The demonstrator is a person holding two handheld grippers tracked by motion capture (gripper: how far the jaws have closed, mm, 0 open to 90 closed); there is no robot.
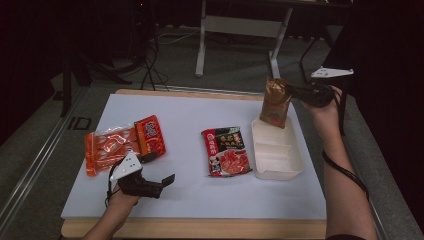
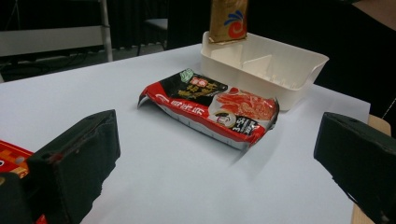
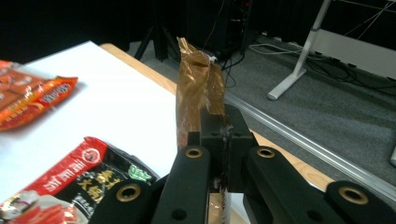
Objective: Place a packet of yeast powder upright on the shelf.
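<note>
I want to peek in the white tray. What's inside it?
The white tray has dividers and looks bare. A gold packet, pinched by the right gripper, dips into its far end, hiding the bottom there.

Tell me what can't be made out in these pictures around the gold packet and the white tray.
- Gold packet: its bottom edge, high view, hidden behind the white tray's wall.
- Gold packet's lower part, right gripper view: covered by the right gripper.
- Its print, left gripper view: cut off by the top edge.

Bare tabletop (image 1: 185, 185) before noodle packet (image 1: 226, 151)
</note>
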